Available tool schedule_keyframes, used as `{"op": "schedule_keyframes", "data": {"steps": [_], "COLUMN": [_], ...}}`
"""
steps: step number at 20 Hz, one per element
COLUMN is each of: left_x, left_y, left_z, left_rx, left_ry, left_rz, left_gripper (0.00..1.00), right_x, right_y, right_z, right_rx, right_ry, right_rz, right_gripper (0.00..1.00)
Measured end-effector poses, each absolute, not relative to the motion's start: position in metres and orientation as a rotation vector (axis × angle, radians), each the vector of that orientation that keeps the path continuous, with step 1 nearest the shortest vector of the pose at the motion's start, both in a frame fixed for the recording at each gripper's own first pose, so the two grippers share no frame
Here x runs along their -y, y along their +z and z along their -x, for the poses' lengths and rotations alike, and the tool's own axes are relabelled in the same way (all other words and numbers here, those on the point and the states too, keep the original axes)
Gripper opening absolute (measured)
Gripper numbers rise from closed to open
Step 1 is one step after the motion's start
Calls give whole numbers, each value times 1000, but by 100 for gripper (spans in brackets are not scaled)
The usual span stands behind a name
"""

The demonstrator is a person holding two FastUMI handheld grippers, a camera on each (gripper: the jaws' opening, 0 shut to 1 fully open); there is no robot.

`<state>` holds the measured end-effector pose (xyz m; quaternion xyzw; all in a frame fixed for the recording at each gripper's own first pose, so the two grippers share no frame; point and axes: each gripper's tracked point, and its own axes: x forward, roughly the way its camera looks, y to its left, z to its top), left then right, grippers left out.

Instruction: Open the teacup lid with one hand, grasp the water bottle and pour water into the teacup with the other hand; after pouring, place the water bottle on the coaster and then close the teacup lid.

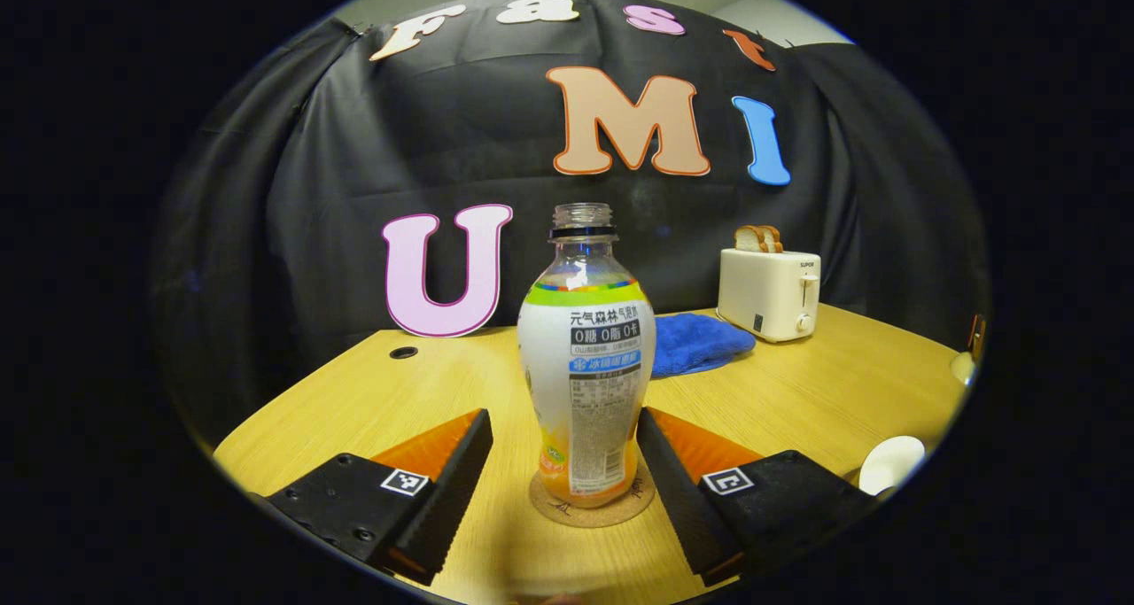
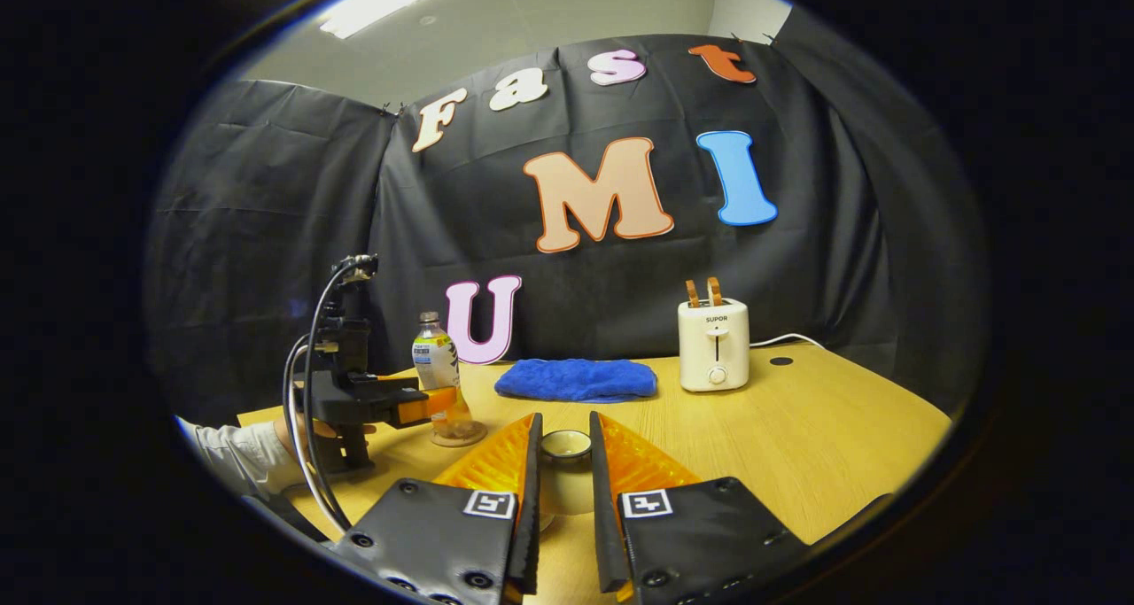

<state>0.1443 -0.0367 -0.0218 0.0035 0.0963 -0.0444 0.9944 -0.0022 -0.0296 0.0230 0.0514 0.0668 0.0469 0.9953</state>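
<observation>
An uncapped water bottle [image 1: 586, 366] with a white label stands upright on a round cork coaster [image 1: 592, 508]. My left gripper [image 1: 563, 417] is open, one finger on each side of the bottle with a gap on both sides. A white teacup [image 1: 890, 463] shows at the right edge of the table. In the right gripper view, my right gripper [image 2: 565, 428] is shut on the cream teacup lid [image 2: 563, 481], holding it by its round knob. Farther left there, the left gripper [image 2: 416, 406] flanks the bottle [image 2: 436, 357], held by a hand in a light sleeve [image 2: 239, 450].
A folded blue cloth [image 2: 576, 379] lies at the back of the wooden table [image 2: 797, 445]. A white toaster [image 2: 713, 344] with two bread slices stands to its right, its cord trailing off. A cable hole [image 1: 403, 352] sits near the table's back left corner.
</observation>
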Motion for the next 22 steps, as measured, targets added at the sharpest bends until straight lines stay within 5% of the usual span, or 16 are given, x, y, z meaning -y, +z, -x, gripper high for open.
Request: {"op": "schedule_keyframes", "data": {"steps": [22], "left_x": [23], "left_y": [26], "left_z": [-62], "left_rx": [-28], "left_ry": [-70], "left_rz": [-65], "left_gripper": [94], "right_x": [-42], "right_y": [-32], "right_z": [-20], "right_rx": [-230], "right_ry": [198], "right_rz": [-83], "right_gripper": [29]}}
